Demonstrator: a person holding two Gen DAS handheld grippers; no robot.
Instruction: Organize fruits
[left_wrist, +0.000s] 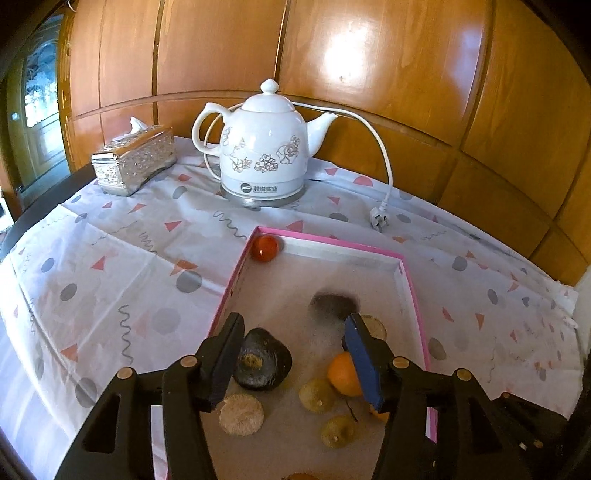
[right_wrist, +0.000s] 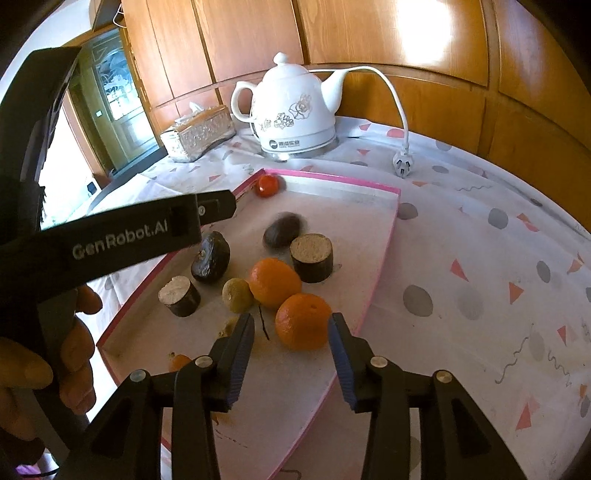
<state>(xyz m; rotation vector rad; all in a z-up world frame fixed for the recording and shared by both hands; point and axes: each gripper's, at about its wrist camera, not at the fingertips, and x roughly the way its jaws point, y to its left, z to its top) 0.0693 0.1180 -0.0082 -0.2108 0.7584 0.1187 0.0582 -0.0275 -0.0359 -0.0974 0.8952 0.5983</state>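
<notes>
Both the left gripper (left_wrist: 291, 354) and right gripper (right_wrist: 291, 354) hang part-open and empty, so the blurred dark fruit (left_wrist: 334, 305), apparently loose, may roll across the pink-rimmed tray (left_wrist: 404, 269) and knock the others.

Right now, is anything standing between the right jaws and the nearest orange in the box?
Nothing visible blocks it. The right gripper is open, and the nearest orange lies just ahead of the gap between its jaws. A thin dark twig lies to the orange's left, off that path.
</notes>
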